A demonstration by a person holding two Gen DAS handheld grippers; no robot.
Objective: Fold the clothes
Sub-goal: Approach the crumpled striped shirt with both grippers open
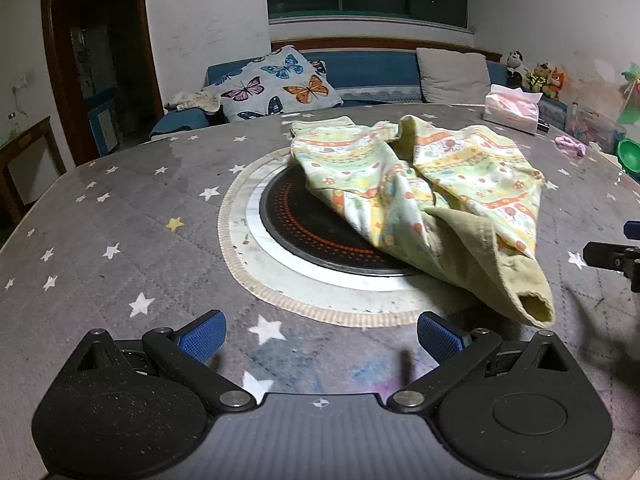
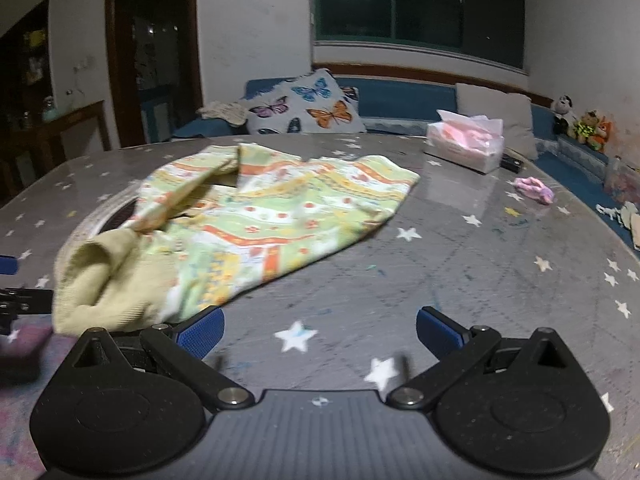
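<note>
A small patterned garment (image 1: 424,184), pale green and yellow with orange bands, lies crumpled on the grey star-print table (image 1: 120,216). Its plain yellow ribbed cuff (image 1: 520,284) points toward me. It partly covers the round black hotplate (image 1: 308,232) in the table's middle. My left gripper (image 1: 320,336) is open and empty, just short of the cuff and left of it. In the right wrist view the garment (image 2: 272,216) lies ahead and left, its cuff (image 2: 108,284) beside my left finger. My right gripper (image 2: 320,332) is open and empty.
A pink tissue pack (image 2: 464,144) stands at the table's far right. A small pink item (image 2: 534,190) lies near the right edge, and a green bowl (image 1: 630,154) sits further right. A blue sofa with a butterfly cushion (image 1: 276,84) is behind the table.
</note>
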